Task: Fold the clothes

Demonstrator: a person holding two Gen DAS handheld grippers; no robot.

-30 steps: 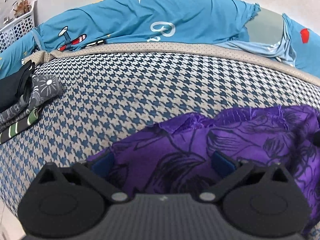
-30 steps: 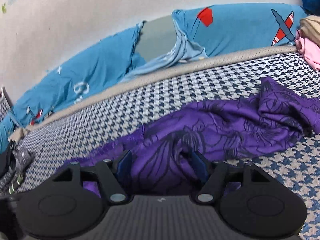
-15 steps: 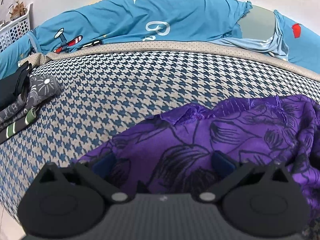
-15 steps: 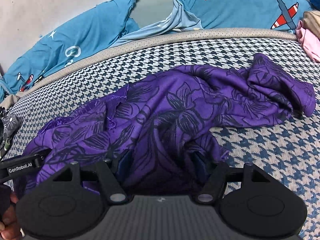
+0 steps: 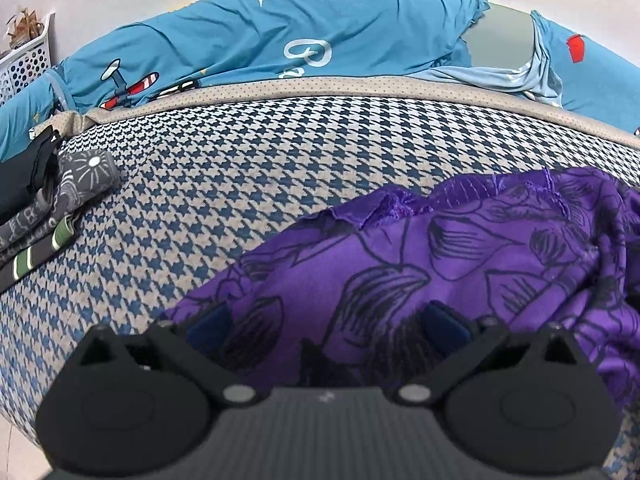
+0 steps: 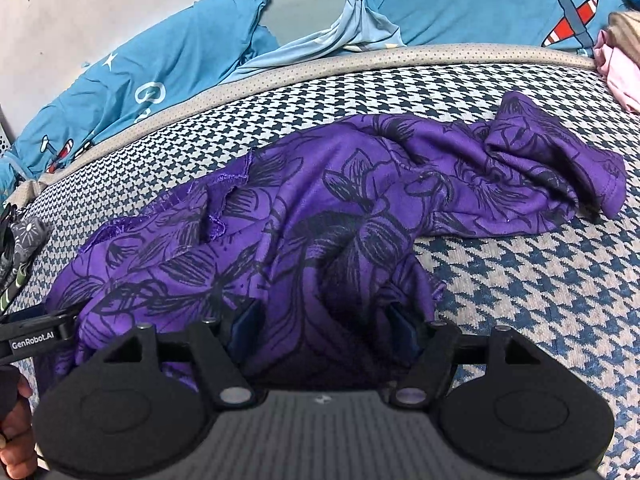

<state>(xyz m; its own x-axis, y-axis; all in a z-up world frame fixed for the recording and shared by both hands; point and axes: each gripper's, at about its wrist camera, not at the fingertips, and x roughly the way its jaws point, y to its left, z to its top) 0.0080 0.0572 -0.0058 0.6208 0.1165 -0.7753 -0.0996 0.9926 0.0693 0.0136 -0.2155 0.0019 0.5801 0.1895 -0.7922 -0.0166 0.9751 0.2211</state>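
Here the purple shirt [image 6: 360,200] lies crumpled on the checked bed [image 5: 240,184]. The right gripper [image 6: 324,320] is opening, with cloth bunched between its jaws. The left gripper [image 5: 328,324] has its jaws spread wide over the shirt's edge.

We had one fisheye camera on each hand-held gripper, both tilted down over the bed [image 5: 248,168] and very close to it. The left view faced the blue sheet [image 5: 280,40] by the wall, with the folded pile [image 5: 48,208] at its left edge. The right view looked from further right, towards the same sheet [image 6: 168,64]. Both shared the purple garment [image 5: 460,264] [image 6: 320,208], the checked cover and the pile [image 6: 20,248]; the right view also caught the left hand-held gripper [image 6: 36,338] at its lower left.
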